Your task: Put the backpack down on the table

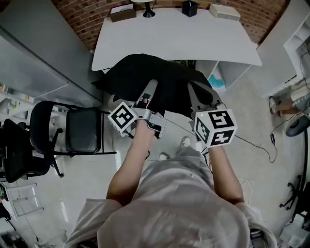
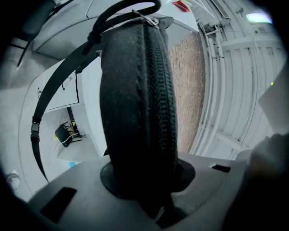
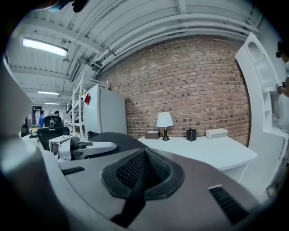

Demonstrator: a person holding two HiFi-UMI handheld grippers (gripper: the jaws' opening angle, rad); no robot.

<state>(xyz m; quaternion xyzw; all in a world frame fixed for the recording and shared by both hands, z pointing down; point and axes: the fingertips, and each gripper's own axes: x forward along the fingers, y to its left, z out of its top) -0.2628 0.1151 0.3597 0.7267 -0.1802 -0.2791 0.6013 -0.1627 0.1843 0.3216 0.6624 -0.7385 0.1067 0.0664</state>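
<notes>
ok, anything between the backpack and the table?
Nothing visible. The backpack is at the table's near edge; the lamp and boxes sit along the far edge by the wall, off its path.

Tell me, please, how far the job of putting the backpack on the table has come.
Done: the backpack is lifted and is at the near edge of the white table. In hand: the left tool and the right tool are both shut on it, carrying it. Left: lay it fully on the table and let go; I cannot tell that it rests there yet.
</notes>
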